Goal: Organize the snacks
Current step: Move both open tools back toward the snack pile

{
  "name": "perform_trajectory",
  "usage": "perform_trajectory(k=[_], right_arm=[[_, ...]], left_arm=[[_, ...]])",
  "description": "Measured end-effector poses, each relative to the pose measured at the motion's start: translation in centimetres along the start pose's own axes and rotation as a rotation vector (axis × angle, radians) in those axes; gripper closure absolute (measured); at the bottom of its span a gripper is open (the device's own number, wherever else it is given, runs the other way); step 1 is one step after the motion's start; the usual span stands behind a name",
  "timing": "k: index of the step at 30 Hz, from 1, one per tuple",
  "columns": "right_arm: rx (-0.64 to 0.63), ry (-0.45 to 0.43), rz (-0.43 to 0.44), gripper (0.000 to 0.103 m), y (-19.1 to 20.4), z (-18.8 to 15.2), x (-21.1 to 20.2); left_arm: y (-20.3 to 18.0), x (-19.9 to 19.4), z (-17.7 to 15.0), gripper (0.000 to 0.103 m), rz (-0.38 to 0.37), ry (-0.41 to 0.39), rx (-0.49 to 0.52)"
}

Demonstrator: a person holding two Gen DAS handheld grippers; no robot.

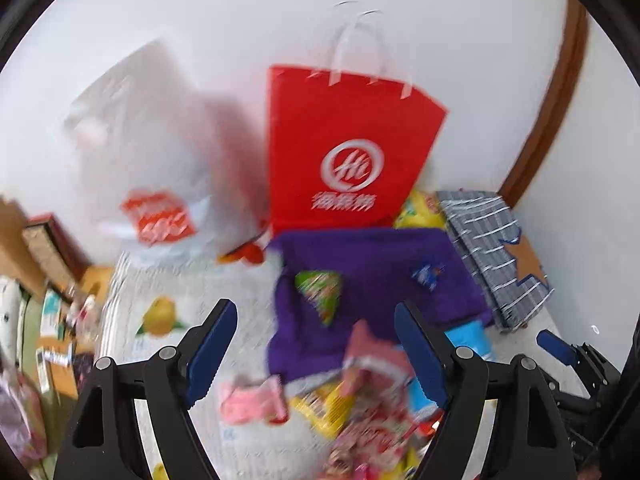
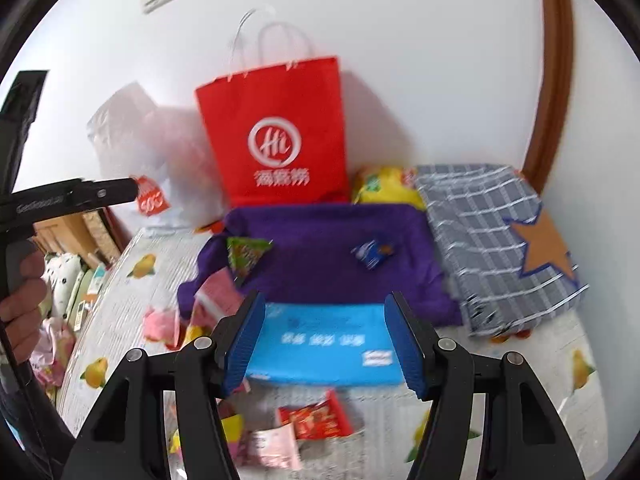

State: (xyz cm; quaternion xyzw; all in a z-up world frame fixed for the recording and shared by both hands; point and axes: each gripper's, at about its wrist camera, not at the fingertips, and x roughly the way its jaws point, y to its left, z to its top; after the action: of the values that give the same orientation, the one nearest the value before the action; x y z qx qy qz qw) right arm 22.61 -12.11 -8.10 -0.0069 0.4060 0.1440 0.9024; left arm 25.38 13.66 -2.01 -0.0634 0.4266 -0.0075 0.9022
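The right claw (image 2: 325, 342) is clamped across a flat blue snack packet (image 2: 324, 346), lifted toward the purple cloth (image 2: 328, 256) holding two sorted snacks, while the left claw (image 1: 316, 354) hangs apart, empty, over the loose wrappers (image 1: 368, 412).

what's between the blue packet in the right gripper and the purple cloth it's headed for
Nothing visible. The right gripper holds the blue packet at the purple cloth's near edge; only a green packet and small blue packet lie farther back.
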Motion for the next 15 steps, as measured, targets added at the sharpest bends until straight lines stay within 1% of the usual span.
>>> perform_trajectory(k=[3, 8, 10, 15], right_arm=[[-0.017, 0.014, 0.038, 0.040, 1.6, -0.6, 0.8], [-0.093, -0.002, 0.058, 0.031, 4.7, -1.0, 1.8], [-0.126, -0.009, 0.069, 0.026, 5.9, -1.1, 2.3], [-0.153, -0.006, 0.121, 0.026, 7.7, -0.6, 4.3]], left_arm=[[2.6, 0.1, -2.0, 0.023, 0.032, 0.022, -0.033], [5.8, 1.1, -5.1, 0.023, 0.052, 0.065, -0.088], [6.6, 1.7, -6.0, 0.023, 0.052, 0.084, -0.102], [8.4, 3.3, -7.9, 0.023, 0.052, 0.126, -0.126]])
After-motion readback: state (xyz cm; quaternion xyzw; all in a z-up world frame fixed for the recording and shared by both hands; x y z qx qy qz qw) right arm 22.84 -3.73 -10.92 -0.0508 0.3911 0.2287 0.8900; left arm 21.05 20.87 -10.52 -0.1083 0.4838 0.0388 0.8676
